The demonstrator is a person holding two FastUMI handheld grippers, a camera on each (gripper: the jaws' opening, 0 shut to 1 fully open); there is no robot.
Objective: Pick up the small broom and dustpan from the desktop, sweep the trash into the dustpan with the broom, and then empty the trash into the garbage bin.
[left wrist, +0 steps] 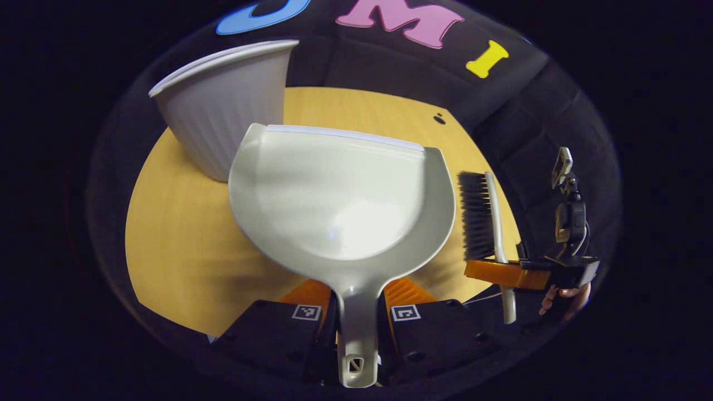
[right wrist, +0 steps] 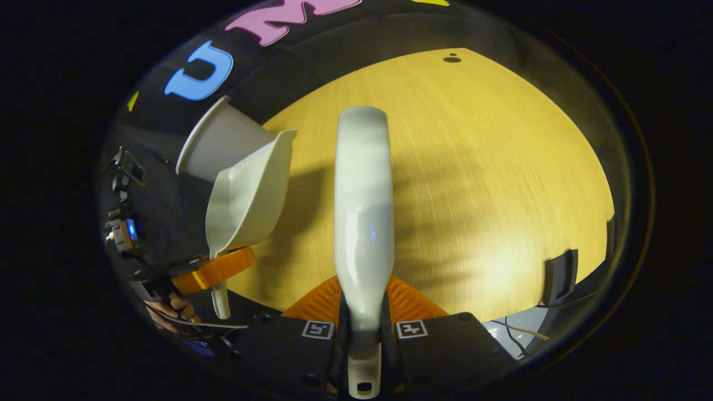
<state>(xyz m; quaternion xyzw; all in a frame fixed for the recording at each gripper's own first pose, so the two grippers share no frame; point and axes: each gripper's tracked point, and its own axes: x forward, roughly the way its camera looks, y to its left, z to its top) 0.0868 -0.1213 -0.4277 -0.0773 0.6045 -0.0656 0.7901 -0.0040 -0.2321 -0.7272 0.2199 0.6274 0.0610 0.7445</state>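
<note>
My left gripper [left wrist: 356, 295] is shut on the handle of the pale grey dustpan [left wrist: 340, 195]. The pan is lifted off the table and its inside looks bare. Its front lip reaches near the side of the white ribbed garbage bin [left wrist: 223, 111]. In the right gripper view the broom's pale back [right wrist: 362, 195] runs forward from my right gripper [right wrist: 362, 298], which is shut on its handle. From the left gripper view, the broom [left wrist: 482, 217] shows dark bristles facing the pan, held by the right gripper [left wrist: 501, 274]. The dustpan [right wrist: 250, 195] and the left gripper [right wrist: 214, 273] stand at the left, in front of the bin [right wrist: 217, 145].
The wooden table [right wrist: 473, 167] stretches wide to the right of the broom. A small dark spot [right wrist: 451, 58] lies near its far edge. A black clip [right wrist: 560, 275] sits on the near right edge. A hand [left wrist: 562, 295] holds the right gripper.
</note>
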